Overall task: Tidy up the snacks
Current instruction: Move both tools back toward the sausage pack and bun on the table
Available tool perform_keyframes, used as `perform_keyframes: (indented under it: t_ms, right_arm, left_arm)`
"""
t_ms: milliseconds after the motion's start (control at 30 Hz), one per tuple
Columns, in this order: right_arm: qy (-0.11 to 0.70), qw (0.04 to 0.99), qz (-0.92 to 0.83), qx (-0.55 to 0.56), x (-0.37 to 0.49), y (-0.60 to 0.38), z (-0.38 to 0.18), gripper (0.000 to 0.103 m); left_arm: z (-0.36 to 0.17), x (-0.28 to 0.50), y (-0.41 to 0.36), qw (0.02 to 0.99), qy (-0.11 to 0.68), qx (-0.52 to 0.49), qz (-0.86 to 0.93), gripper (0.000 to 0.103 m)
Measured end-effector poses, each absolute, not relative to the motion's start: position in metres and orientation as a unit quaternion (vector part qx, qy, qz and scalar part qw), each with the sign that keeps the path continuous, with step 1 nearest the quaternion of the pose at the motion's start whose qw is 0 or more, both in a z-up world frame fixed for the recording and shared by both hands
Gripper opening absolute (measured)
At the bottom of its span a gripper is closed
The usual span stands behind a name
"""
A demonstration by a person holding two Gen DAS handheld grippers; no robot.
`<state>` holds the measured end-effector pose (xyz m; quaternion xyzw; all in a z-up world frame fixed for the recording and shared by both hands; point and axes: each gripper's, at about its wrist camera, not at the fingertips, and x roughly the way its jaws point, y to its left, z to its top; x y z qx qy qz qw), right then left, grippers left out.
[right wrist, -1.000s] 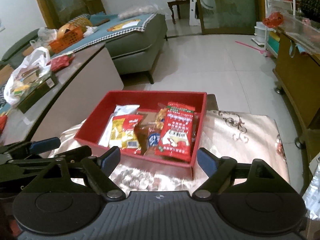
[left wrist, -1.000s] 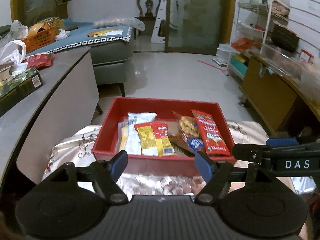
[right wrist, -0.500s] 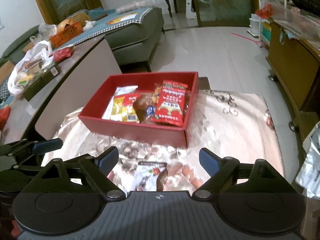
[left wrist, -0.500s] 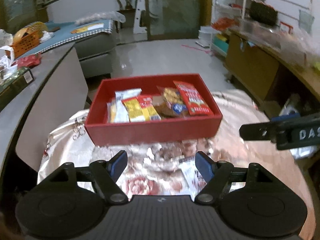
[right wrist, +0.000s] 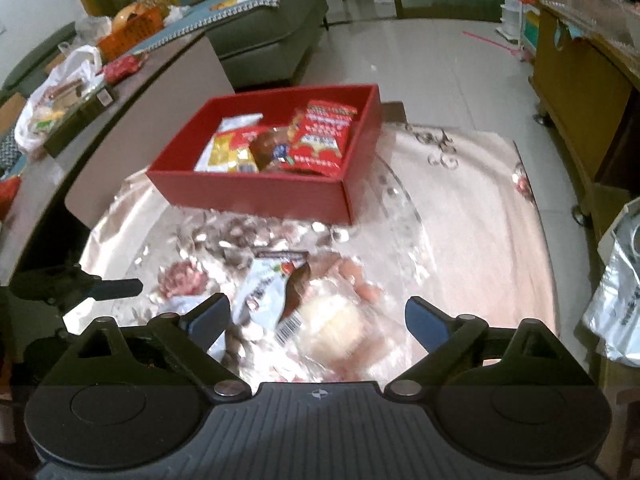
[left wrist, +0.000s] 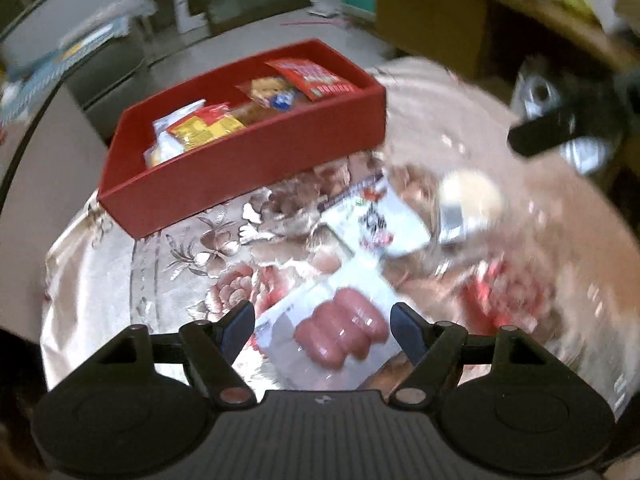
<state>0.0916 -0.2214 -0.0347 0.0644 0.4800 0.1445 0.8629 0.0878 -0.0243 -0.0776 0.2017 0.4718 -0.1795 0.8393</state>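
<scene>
A red box [left wrist: 256,160] [right wrist: 256,196] holding several snack packs stands at the far side of a floral tablecloth. My left gripper [left wrist: 322,326] is open, its jaws on either side of a clear pack of pink sausages [left wrist: 340,338] lying on the cloth. My right gripper [right wrist: 318,320] is open over a clear-wrapped pale bun [right wrist: 332,326], beside a white and brown snack pack [right wrist: 268,292]. That white pack [left wrist: 376,220] and the bun [left wrist: 470,196] show blurred in the left wrist view.
A grey counter [right wrist: 80,120] with bags and a box runs along the left. A wooden cabinet [right wrist: 576,92] stands at the right. A silver bag [right wrist: 620,300] hangs at the right edge. A grey sofa [right wrist: 264,40] lies beyond the table.
Both grippers have pulled back from the red box and tilted down toward the near cloth. The sausage pack and the bun have come into view between the jaws. The left view is blurred by motion.
</scene>
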Motion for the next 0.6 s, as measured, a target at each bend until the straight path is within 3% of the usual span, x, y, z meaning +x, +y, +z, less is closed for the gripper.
perform_keyframes:
  t_ms: [367,600]
  right_arm:
    - [0.519,0.837,0.165,0.043,0.093,-0.216,-0.057,0.097]
    - [0.529,0.829,0.178,0.039,0.096,-0.211,-0.061,0.098]
  left_arm:
    - [-0.1,0.095,-0.04,0.8,0.464,0.273,-0.266,0.069]
    - [-0.104,0.101,-0.037,0.785,0.479,0.263,-0.292,0.073]
